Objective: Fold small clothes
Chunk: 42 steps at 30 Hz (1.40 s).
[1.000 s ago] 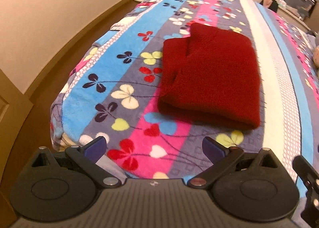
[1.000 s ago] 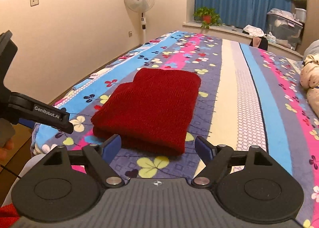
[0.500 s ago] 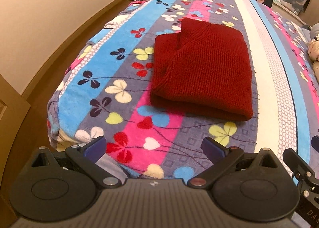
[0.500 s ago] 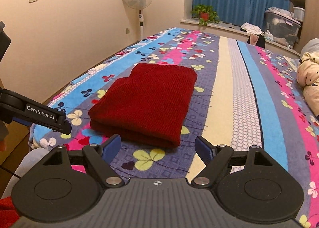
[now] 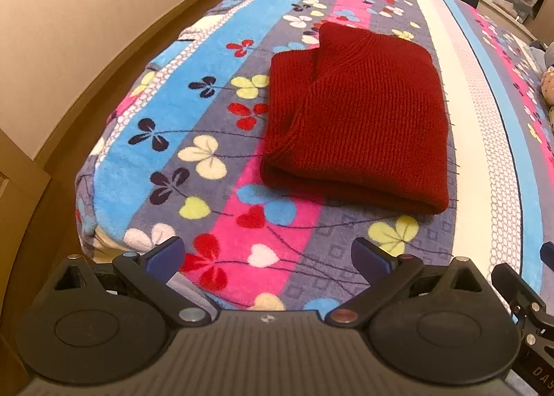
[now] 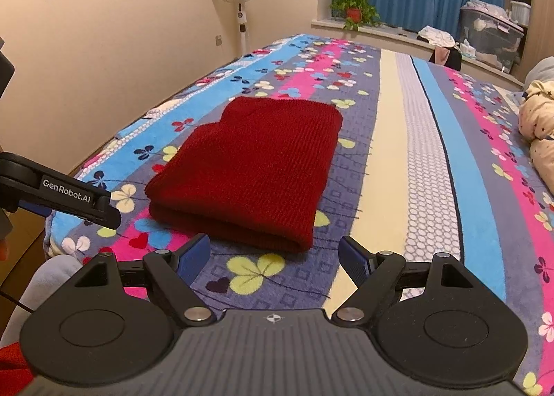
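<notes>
The red knitted garment (image 5: 360, 119) lies folded into a thick, near-rectangular stack on the flower-patterned bedspread (image 5: 194, 112), near the bed's foot end and toward its wall-side edge. Taking the garment as landmark: both claws stand off its near folded edge, over the strip of bedspread between that edge and the foot of the bed, and neither touches the knit. The left gripper (image 5: 268, 257) has its jaws wide apart with nothing between them; the garment lies ahead of it and somewhat to its right. The right gripper (image 6: 275, 259) likewise stands spread and empty, with the garment's near right corner directly ahead and the bulk of the stack ahead and to its left. The garment's long axis appears to run away from both claws, along the bed toward the window, so the rounded fold faces them broadside. Neither hand is clearly nearer; each covers its own near corner. A stepped flap shows at the garment's far left, where the layers do not align. Judgement: folding looks largely complete; any further move would approach the near edge from this side.
</notes>
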Each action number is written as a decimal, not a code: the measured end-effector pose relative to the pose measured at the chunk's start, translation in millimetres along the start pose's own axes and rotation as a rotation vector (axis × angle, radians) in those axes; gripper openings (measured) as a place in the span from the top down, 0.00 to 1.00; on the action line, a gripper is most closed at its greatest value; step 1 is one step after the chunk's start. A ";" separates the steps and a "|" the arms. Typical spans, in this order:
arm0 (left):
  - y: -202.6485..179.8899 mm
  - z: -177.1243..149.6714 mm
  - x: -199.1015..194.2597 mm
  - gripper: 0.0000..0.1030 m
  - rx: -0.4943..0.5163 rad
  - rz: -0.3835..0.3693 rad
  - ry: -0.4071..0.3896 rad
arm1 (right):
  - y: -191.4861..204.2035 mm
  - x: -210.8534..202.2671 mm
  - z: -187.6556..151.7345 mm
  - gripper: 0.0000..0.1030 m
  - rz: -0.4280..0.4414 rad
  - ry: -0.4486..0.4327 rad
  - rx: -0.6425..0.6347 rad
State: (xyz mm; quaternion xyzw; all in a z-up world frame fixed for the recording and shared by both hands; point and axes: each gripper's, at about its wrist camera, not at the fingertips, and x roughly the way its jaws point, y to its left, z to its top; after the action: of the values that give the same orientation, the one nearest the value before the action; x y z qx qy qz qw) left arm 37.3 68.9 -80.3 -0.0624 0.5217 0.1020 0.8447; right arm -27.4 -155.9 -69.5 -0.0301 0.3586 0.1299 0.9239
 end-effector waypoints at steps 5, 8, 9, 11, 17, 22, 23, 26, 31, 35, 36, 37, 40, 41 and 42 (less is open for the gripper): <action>15.7 15.8 27.4 0.01 -0.170 -0.081 0.037 | -26.0 20.8 14.1 0.19 0.076 0.030 0.045; 22.6 30.5 48.4 0.01 -0.276 -0.126 0.059 | -60.4 45.3 40.5 0.16 0.128 0.054 0.137; 23.8 35.7 56.1 0.01 -0.307 -0.141 0.072 | -74.1 58.1 52.7 0.15 0.143 0.069 0.176; 26.1 44.4 73.7 0.01 -0.372 -0.187 0.103 | -96.2 85.4 75.7 0.14 0.161 0.101 0.230; 24.0 56.8 127.7 0.01 -0.515 -0.274 0.174 | -158.6 221.5 161.1 0.13 0.177 0.256 0.369; 24.7 57.2 169.7 0.01 -0.584 -0.305 0.243 | -184.8 333.9 200.1 0.13 0.134 0.314 0.502; 28.7 55.5 174.4 0.01 -0.611 -0.315 0.244 | -185.9 353.0 203.0 0.13 0.149 0.339 0.523; 43.6 54.8 176.1 0.16 -0.678 -0.279 0.228 | -182.7 404.9 207.6 0.13 0.204 0.433 0.554; 35.2 87.1 178.7 0.49 -0.551 -0.221 0.227 | -153.2 414.6 210.7 0.79 0.192 0.400 0.280; 16.6 155.7 195.7 0.58 -0.347 -0.189 0.199 | -197.9 362.8 182.0 0.82 0.154 0.295 0.443; 3.3 184.0 201.7 0.58 -0.250 -0.177 0.164 | -213.5 340.9 165.2 0.83 0.128 0.267 0.520; -18.9 217.7 211.2 0.58 -0.112 -0.161 0.125 | -225.1 319.0 143.7 0.83 0.105 0.244 0.600; -83.6 293.1 238.7 0.59 0.090 -0.212 0.083 | -237.3 247.2 50.3 0.83 0.076 0.148 0.909; -110.9 310.6 247.6 0.58 0.185 -0.222 0.076 | -229.4 227.6 18.0 0.83 0.072 0.101 1.016; -133.2 321.1 254.3 0.58 0.249 -0.223 0.078 | -220.1 215.9 -5.3 0.84 0.076 0.061 1.087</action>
State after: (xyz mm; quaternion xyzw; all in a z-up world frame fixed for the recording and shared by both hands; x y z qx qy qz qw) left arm 458.5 34.8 -164.0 -0.0184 0.5523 -0.0602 0.8312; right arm 179.8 -321.8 -226.4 0.4609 0.4015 -0.0417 0.7903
